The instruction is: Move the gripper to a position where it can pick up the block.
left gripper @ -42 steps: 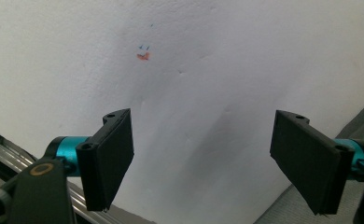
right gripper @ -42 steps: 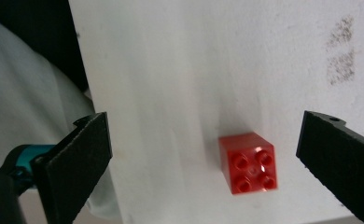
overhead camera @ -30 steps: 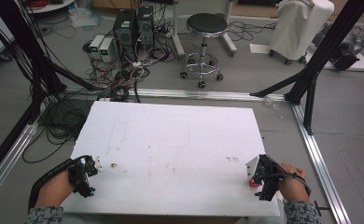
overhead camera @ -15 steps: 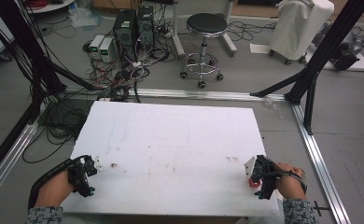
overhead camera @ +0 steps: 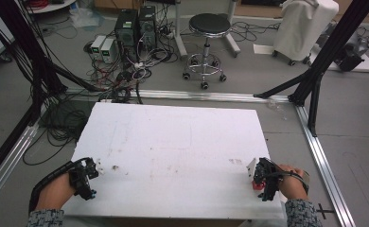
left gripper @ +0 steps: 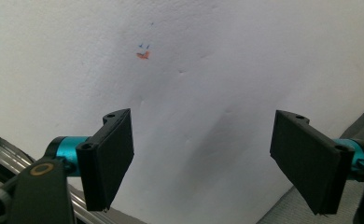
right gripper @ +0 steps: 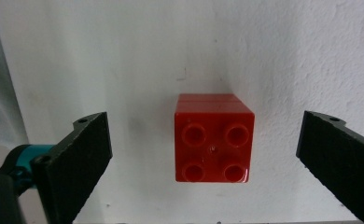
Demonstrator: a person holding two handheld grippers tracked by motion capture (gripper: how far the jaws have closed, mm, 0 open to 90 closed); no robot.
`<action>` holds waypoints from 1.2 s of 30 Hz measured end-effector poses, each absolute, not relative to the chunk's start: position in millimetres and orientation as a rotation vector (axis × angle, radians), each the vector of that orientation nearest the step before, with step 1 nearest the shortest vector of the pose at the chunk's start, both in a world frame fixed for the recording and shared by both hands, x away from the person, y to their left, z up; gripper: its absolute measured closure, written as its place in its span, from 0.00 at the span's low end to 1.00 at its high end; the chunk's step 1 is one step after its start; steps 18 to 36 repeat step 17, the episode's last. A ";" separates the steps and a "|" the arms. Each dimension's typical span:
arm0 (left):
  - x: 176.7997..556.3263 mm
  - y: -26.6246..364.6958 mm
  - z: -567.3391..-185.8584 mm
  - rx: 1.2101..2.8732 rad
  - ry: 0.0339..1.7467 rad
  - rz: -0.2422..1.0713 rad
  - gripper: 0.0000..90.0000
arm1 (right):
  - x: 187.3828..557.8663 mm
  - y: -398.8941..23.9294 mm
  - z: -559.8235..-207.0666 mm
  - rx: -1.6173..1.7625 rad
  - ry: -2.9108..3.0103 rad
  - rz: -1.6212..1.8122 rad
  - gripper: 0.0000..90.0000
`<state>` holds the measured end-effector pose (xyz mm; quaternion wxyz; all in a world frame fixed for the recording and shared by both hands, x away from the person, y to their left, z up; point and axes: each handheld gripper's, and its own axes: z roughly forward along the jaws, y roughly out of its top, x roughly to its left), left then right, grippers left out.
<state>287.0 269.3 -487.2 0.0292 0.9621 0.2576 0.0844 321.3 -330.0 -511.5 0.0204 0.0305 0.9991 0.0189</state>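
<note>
Right gripper view puts the red building brick [right gripper: 213, 138] just below the middle of the frame, studs up, four of them showing, standing on the white foam table top [right gripper: 124, 56]. The right gripper [right gripper: 208, 158] has its jaws spread wide, one pad at lower left, the other at lower right, and the brick sits between them with clear gaps on both sides, touching neither. It looks like the grasp is the step in hand. To do it well, I would say the hand should centre the brick between the pads, since it sits slightly nearer the right one, and keep the flat pads square to the brick's side walls so it does not twist as they close. The pads should meet the walls, not the studs.

In the high view the brick [overhead camera: 257, 185] shows as a small red spot in the lower right of the frame, near the table's front edge, just under the right gripper [overhead camera: 260, 177]. That closeness to the edge is the risk: a nudge could slide it off.

The left gripper [overhead camera: 89, 172] rests at the lower left of that frame; the left gripper view shows its jaws apart over bare table, with a small orange mark [left gripper: 143, 55] in the upper middle. It holds nothing.
</note>
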 end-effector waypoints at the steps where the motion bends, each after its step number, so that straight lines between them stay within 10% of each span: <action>1: 286.8 269.2 -487.4 2.967 0.795 0.264 0.24 | 321.7 -331.1 -512.2 0.103 3.096 0.054 0.03; 36: 287.6 269.1 -488.8 2.953 0.800 0.261 0.24 | 323.3 -330.8 -517.6 0.098 3.114 0.054 0.03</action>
